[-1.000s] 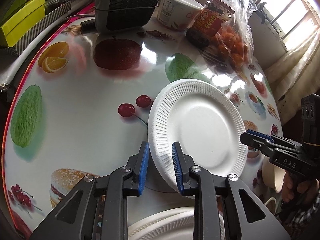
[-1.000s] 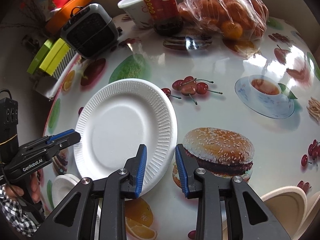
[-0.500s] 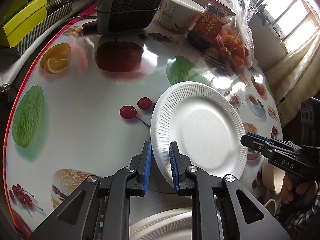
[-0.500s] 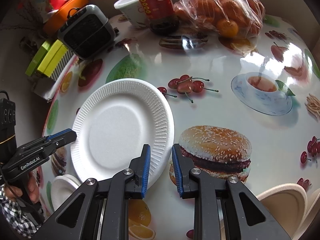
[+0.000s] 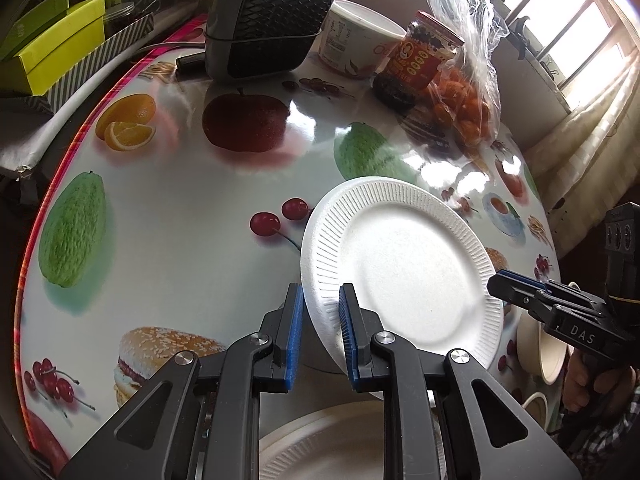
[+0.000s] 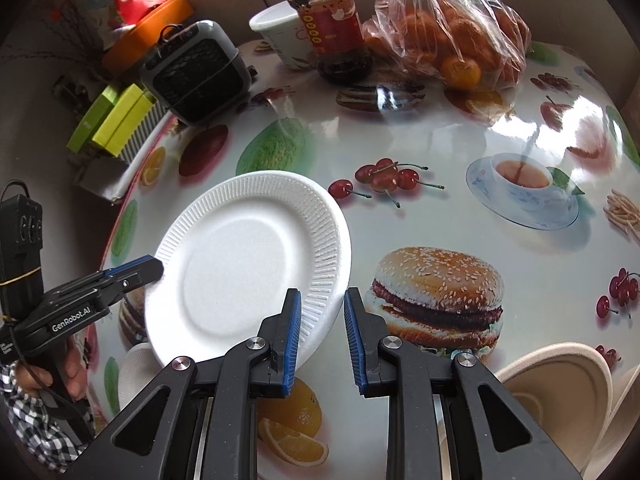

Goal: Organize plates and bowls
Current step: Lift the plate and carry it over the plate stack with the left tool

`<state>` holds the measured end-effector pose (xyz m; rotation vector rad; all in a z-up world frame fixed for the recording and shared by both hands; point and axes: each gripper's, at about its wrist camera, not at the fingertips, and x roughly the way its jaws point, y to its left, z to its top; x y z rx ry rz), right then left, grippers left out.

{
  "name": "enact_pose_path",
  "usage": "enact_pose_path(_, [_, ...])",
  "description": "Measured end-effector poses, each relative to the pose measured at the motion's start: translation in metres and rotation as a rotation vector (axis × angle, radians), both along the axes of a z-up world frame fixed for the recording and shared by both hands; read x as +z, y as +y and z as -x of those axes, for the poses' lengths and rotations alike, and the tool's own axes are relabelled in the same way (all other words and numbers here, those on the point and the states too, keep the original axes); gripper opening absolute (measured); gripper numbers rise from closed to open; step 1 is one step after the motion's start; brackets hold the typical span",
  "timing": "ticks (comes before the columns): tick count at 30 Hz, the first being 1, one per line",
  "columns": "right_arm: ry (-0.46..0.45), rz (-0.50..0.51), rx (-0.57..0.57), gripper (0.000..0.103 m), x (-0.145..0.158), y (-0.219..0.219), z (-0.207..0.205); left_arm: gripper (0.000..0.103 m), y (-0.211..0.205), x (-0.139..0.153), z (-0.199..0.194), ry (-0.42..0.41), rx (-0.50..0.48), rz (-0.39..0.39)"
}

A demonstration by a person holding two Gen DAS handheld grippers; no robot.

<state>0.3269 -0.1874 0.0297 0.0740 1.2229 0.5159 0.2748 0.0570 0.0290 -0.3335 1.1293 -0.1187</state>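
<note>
A white foam plate with a ribbed rim is lifted and tilted above the fruit-print table. My left gripper is shut on its near rim. In the right wrist view the same plate shows, with the left gripper clamped on its left edge. My right gripper has its jaws around the plate's right rim with a gap. It also shows in the left wrist view. Another white plate lies below the left gripper. Beige bowls sit at the near right.
At the back of the table stand a grey fan heater, a white tub, a red-labelled jar and a bag of oranges. Green boxes sit beyond the left edge. A small white dish lies under the plate.
My left gripper closed on the plate's rim and lifted it, tilting it. My right gripper narrowed around the opposite rim and then opened slightly.
</note>
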Motion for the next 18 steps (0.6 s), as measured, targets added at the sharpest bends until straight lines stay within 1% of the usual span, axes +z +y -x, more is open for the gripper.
enact_pose_path(18, [-0.062, -0.041, 0.028, 0.022, 0.03, 0.007, 0.05, 0.019, 0.013, 0.028, 0.043, -0.073, 0.009, 0.007])
